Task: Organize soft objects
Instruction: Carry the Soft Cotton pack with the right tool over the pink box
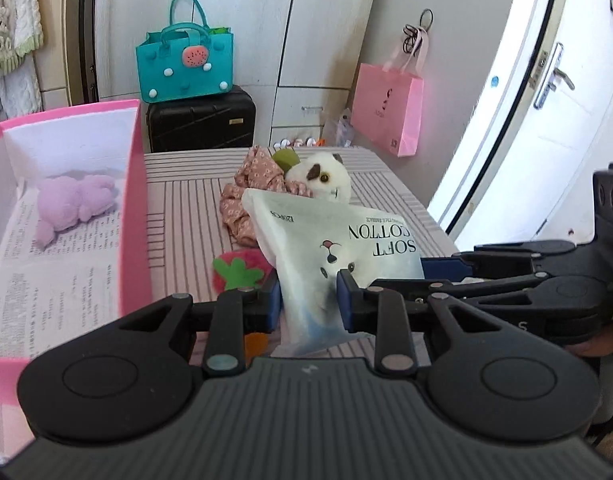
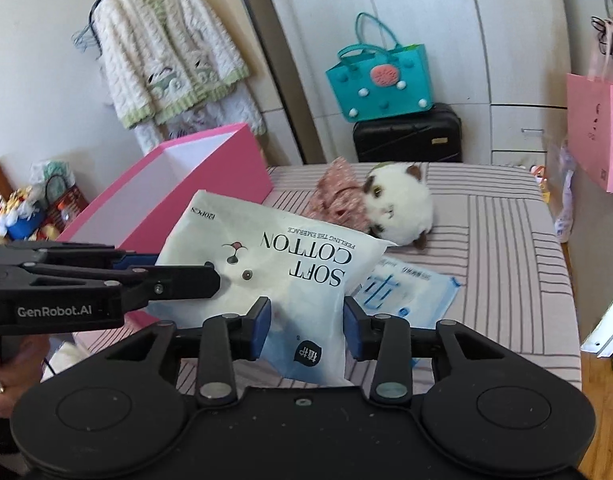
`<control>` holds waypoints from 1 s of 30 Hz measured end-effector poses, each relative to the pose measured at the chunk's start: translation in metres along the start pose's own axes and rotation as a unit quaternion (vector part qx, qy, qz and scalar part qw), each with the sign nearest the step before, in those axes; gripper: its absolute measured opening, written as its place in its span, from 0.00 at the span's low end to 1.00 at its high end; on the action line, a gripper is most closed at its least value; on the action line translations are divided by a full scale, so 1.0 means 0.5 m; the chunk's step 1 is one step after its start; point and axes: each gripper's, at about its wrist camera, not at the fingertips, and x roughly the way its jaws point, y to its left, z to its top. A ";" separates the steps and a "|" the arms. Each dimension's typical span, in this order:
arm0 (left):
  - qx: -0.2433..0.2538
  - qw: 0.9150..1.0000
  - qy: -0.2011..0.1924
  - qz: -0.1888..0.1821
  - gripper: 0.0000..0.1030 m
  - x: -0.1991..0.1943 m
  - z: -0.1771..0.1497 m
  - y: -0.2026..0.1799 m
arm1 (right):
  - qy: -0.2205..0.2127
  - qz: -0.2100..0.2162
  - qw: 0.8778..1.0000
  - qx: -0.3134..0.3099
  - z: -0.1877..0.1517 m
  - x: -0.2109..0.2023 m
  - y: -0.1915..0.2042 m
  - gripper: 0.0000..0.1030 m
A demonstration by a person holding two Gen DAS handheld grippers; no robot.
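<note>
We've got the SOFT COTTON pack [image 1: 338, 248] lifted over the striped table [image 2: 506, 240], left gripper [image 1: 308, 298] clamped on its near end; right gripper [image 2: 307, 326] straddles it, grip unclear. It hides half the plush cat [image 1: 320, 176].
</note>
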 end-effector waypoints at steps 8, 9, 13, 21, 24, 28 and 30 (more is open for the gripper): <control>-0.020 0.999 0.029 -0.037 0.30 -0.042 -0.016 0.006 | 0.013 0.020 0.999 -0.040 -0.007 -0.046 0.058 0.53; -0.017 0.999 0.025 -0.035 0.30 -0.050 -0.018 0.004 | 0.014 0.020 0.999 -0.042 -0.006 -0.050 0.062 0.53; -0.010 0.999 0.018 -0.037 0.30 -0.078 -0.022 0.005 | 0.016 0.027 0.998 -0.049 -0.005 -0.066 0.082 0.55; 0.003 1.000 0.007 -0.021 0.29 -0.170 -0.021 0.027 | 0.019 0.059 0.994 -0.091 0.008 -0.102 0.146 0.57; 0.008 1.000 0.010 -0.013 0.29 -0.204 -0.022 0.044 | 0.015 0.071 0.991 -0.116 0.014 -0.109 0.184 0.58; 0.003 1.000 -0.006 0.007 0.29 -0.235 -0.021 0.072 | 0.002 0.085 0.986 -0.142 0.030 -0.108 0.232 0.61; -0.005 1.000 -0.018 0.010 0.29 -0.244 -0.022 0.086 | -0.007 0.085 0.984 -0.158 0.039 -0.103 0.255 0.61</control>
